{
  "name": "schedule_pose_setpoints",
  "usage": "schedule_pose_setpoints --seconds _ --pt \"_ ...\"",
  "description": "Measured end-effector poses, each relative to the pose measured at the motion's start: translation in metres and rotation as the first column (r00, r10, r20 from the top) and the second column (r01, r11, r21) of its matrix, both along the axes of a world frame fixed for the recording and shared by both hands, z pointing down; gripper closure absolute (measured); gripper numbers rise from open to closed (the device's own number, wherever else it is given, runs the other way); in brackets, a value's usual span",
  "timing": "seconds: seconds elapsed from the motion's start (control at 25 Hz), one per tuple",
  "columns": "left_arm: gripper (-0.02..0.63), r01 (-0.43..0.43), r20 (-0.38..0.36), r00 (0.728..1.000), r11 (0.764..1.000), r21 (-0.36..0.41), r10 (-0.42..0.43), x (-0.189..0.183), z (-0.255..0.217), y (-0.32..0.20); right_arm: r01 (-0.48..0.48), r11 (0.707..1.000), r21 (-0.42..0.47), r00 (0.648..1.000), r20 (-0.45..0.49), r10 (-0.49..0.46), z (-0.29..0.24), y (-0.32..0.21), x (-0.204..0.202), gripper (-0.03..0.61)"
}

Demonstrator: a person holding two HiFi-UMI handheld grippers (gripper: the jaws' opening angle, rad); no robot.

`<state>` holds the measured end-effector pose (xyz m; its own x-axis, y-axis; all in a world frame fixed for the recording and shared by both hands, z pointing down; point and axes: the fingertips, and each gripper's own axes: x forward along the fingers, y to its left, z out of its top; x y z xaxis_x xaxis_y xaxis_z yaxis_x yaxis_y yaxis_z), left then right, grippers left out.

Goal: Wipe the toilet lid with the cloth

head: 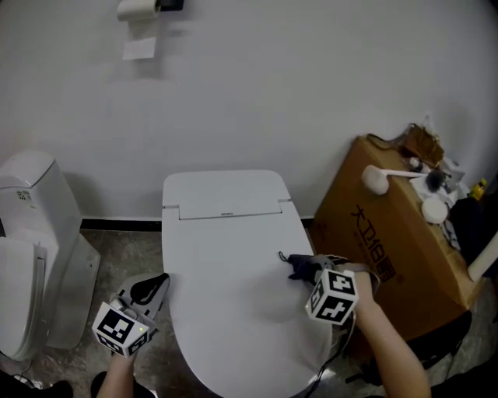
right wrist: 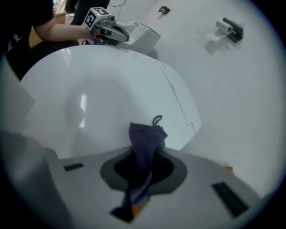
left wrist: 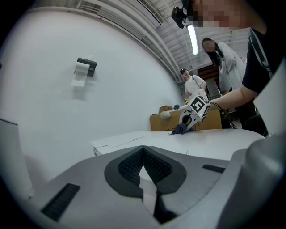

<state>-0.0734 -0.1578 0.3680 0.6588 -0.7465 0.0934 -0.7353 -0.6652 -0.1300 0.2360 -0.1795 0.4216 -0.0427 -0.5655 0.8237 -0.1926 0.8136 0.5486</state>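
Note:
A white toilet lid [head: 233, 288] lies shut in the middle of the head view. A dark blue cloth [head: 299, 267] rests against the lid's right side, and my right gripper [head: 311, 270] is shut on it. In the right gripper view the cloth [right wrist: 143, 147] hangs out between the jaws over the lid [right wrist: 98, 89]. My left gripper [head: 148, 294] hovers at the lid's left edge, shut with nothing in it. In the left gripper view the jaws meet in front of the lid [left wrist: 178, 145], and the right gripper [left wrist: 190, 120] with the cloth [left wrist: 179, 129] shows far across it.
A brown cardboard box [head: 389, 256] with brushes and small items on top stands right of the toilet. A second white toilet [head: 31, 256] stands at the left. A paper roll holder [head: 140, 9] hangs on the white wall. People stand beyond the box [left wrist: 190, 87].

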Motion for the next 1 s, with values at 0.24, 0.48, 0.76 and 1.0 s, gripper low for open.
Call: schedule_pose_setpoints --seconds 0.24,0.48,0.76,1.0 --pt "0.598 -0.01 0.009 1.0 1.0 -0.01 0.01 0.005 0.003 -0.002 0.054 0.998 -0.01 0.998 -0.013 -0.054 0.0 0.003 -0.029 0.515" --pt "0.598 -0.007 0.002 1.0 1.0 -0.001 0.007 0.007 0.0 -0.005 0.111 0.994 -0.011 0.994 -0.008 -0.111 -0.001 0.003 -0.061 0.515" --pt "0.598 -0.009 0.005 1.0 1.0 -0.005 0.009 0.01 -0.001 -0.001 0.172 0.985 -0.022 0.985 -0.02 -0.172 -0.001 0.009 -0.097 0.515" --pt "0.598 0.003 -0.003 1.0 1.0 0.001 -0.003 0.007 -0.004 -0.001 0.222 0.975 -0.021 0.975 -0.022 -0.223 -0.002 0.013 -0.131 0.515"
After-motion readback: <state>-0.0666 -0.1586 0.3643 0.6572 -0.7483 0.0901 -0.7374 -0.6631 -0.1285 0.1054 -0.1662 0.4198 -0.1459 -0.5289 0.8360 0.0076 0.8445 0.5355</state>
